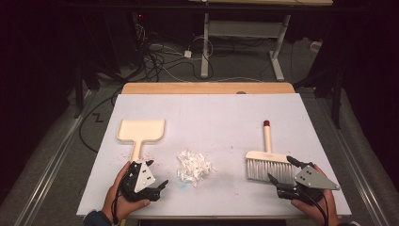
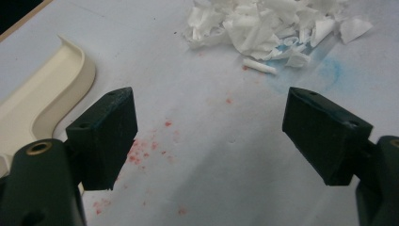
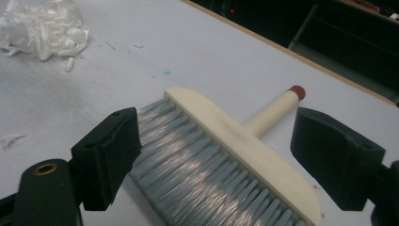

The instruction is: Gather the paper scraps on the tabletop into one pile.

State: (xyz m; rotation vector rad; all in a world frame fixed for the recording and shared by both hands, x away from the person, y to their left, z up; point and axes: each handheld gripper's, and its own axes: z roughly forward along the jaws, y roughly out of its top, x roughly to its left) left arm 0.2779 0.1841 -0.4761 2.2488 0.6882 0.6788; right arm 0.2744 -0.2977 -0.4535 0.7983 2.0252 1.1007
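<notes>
Person at the near edge of a white-topped table (image 1: 211, 108), one two-jaw tool in each hand. Left gripper (image 1: 157, 187) sits low at the near left, jaws spread wide with nothing between them; in the left gripper view (image 2: 209, 136) they frame bare tabletop speckled with red flecks. Cream dustpan (image 1: 140, 131) lies flat just beyond it, pan end away from the person, handle pointing back toward the left hand (image 1: 120, 195); its rounded corner (image 2: 44, 99) shows beside the one jaw, apart from it. Pile of shredded white paper (image 1: 194, 165) near the table's middle, between the two tools, over a faint blue smudge; same heap at the top of the left gripper view (image 2: 268, 26). Right gripper (image 1: 281, 170) at the near right, jaws also wide, poised over the bristle end of the hand brush (image 1: 267, 162). Brush lies flat, grey bristles toward the person, cream handle with red tip pointing away. In the right gripper view (image 3: 214, 157) the jaws straddle the brush head (image 3: 235, 141), one jaw against the bristles' edge, not clamped.
</notes>
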